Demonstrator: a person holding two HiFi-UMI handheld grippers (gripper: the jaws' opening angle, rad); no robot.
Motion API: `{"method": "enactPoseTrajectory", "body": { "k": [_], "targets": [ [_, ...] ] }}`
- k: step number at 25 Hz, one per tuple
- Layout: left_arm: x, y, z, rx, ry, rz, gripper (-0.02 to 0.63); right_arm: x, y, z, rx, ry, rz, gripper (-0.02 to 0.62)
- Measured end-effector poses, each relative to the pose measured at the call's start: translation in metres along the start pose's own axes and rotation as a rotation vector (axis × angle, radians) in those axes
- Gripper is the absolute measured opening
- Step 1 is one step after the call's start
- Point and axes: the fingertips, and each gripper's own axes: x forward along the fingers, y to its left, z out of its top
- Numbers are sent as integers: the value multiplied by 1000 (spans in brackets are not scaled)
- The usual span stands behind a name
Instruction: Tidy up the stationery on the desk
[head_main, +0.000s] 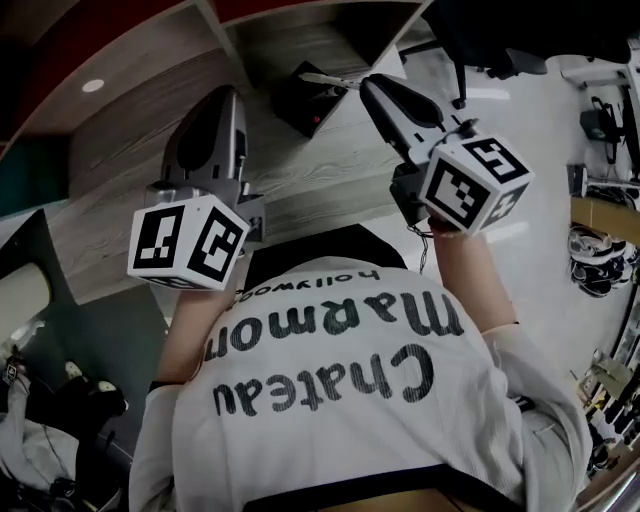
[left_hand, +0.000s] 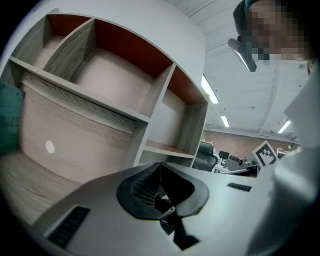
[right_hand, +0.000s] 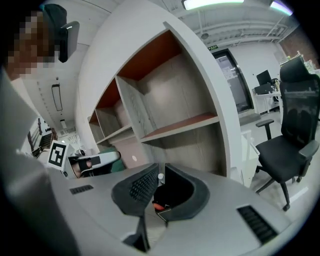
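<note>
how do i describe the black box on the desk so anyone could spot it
Start at the wood-grain desk in front of the shelf unit. Near its back edge, between the left gripper and right gripper, sits the black box. It is the only dark item resting on the pale wood, with a red spot.

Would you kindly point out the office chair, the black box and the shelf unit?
office chair (right_hand: 299, 107): right gripper view, on its backrest.
black box (head_main: 305, 100): head view, on its middle.
shelf unit (left_hand: 80, 91): left gripper view, on a shelf board.

white shirt (head_main: 330, 420), "Chateau Marmon…", "hollywoo…"
</note>
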Motion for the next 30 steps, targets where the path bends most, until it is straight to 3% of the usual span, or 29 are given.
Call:
{"method": "enactPoseTrajectory", "body": {
  "k": [17, 24, 30],
  "targets": [
    [-18, 12, -60, -74, 42, 231, 17, 36, -27, -52, -101, 237, 174, 52],
    [-39, 29, -56, -94, 21, 331, 17, 55, -21, -61, -183, 296, 208, 52],
    [-42, 36, -60, -112, 20, 360, 17, 68, -21, -70, -222, 347, 228, 52]
  ]
}}
